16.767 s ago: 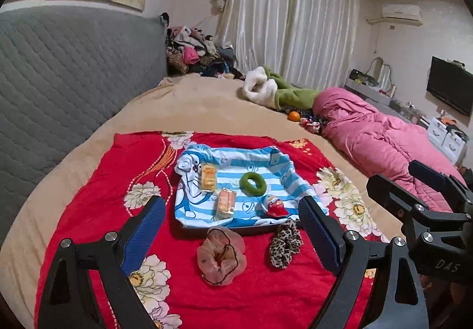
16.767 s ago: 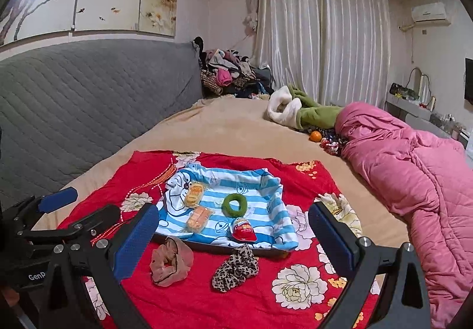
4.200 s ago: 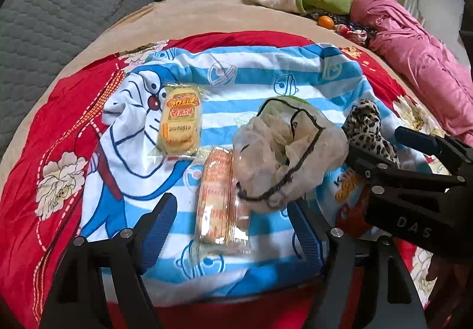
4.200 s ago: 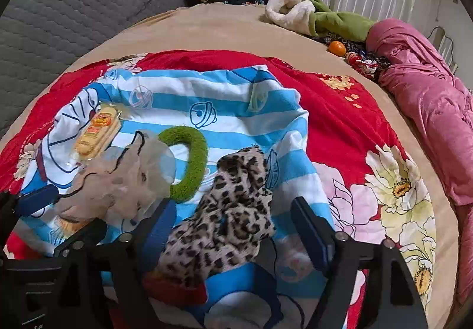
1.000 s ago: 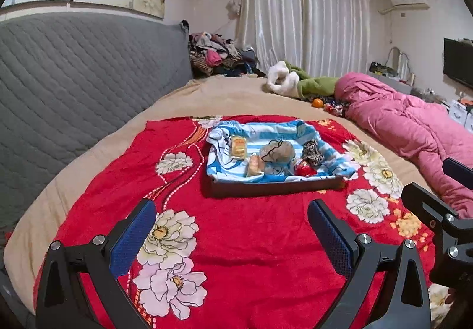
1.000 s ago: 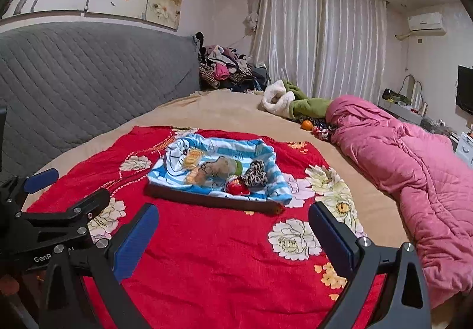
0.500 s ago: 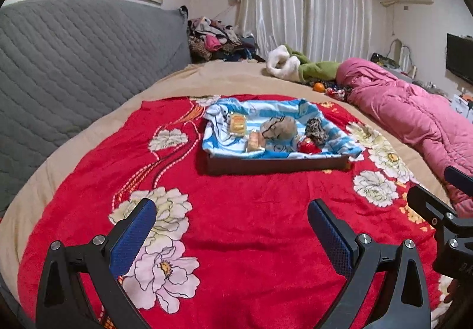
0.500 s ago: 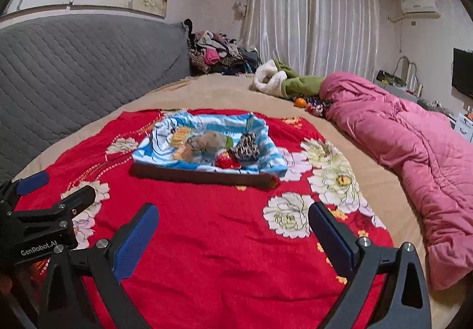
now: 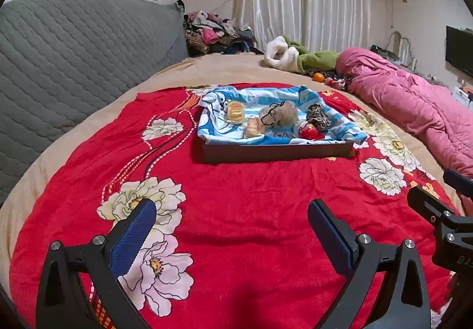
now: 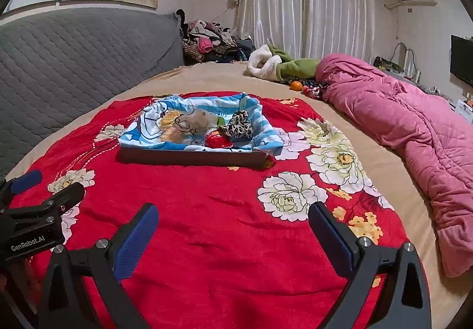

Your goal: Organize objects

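Both grippers, left gripper (image 9: 232, 230) and right gripper (image 10: 233, 233), hover wide apart and empty over the red blanket's (image 9: 236, 210) near edge. The tray (image 9: 278, 151) near its far edge holds the pink scrunchie (image 9: 279, 113) and leopard scrunchie (image 9: 317, 116).

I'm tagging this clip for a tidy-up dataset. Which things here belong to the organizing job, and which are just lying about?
Part of the job:
- tray lined with a striped cloth
- beige scrunchie
- leopard scrunchie
- red egg toy
- snack packets

Just lying about:
- pink quilt
- green and white plush
- orange
- clothes pile
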Demonstrator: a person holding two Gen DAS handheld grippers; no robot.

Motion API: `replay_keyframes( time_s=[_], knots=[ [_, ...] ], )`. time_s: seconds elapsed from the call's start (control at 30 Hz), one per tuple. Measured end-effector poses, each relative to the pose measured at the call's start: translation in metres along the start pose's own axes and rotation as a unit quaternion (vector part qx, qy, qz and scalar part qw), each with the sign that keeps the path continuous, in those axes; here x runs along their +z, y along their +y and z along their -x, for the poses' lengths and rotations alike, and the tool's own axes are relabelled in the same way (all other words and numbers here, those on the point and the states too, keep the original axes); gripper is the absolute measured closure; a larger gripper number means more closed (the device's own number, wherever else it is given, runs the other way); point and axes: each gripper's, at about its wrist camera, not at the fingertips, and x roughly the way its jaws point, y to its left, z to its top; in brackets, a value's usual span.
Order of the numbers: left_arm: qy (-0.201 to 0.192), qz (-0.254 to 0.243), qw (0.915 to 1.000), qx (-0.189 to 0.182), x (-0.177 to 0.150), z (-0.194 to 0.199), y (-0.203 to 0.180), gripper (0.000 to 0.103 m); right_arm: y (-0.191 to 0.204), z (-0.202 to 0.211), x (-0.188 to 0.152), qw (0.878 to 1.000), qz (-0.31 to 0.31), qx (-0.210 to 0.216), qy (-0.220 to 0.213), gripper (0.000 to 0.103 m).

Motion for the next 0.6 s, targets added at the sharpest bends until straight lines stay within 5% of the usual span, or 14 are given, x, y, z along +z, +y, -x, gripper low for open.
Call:
replay_keyframes(
  time_s=[0.6],
  knots=[
    [0.009,0.002,1.0000,-0.003,-0.008,-0.009,-0.001,0.001,0.001,-0.013,-0.013,1.000,0.005,0.001,0.017,0.001]
  ],
)
